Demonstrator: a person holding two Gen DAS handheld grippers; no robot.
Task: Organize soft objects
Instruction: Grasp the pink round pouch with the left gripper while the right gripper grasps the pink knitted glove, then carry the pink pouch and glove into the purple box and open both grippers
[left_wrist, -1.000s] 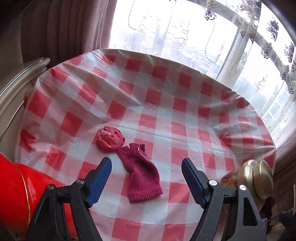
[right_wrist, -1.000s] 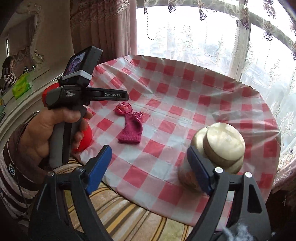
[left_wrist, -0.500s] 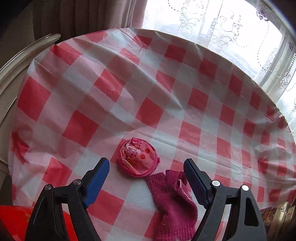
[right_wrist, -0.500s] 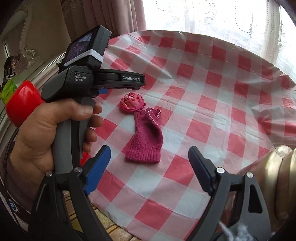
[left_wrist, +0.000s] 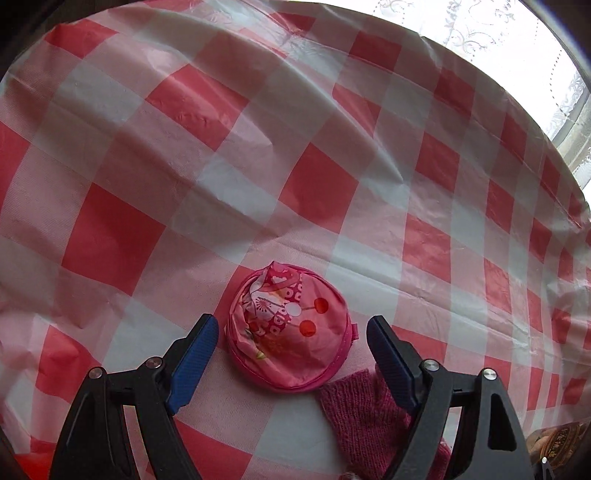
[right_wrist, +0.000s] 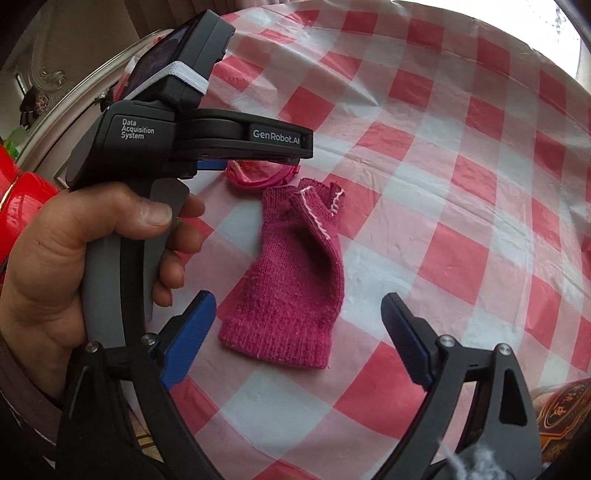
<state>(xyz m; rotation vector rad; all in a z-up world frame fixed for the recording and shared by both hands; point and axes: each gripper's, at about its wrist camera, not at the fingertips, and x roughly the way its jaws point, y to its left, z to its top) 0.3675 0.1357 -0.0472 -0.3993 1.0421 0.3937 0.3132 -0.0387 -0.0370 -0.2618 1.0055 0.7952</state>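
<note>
Currently the step in hand is the approach: neither soft object is gripped yet. The left gripper hangs with jaws spread on either side of the round pink pouch, pads clear of it. The right gripper, whose jaws have just been opening, frames the cuff of the magenta knitted glove with nothing pinched. Pouch and glove lie just beside each other on the checked tablecloth. The next move probably calls for lowering, then closing on fabric. Open cloth lies beyond; the near table edge and the left hand crowd the glove's side.
</note>
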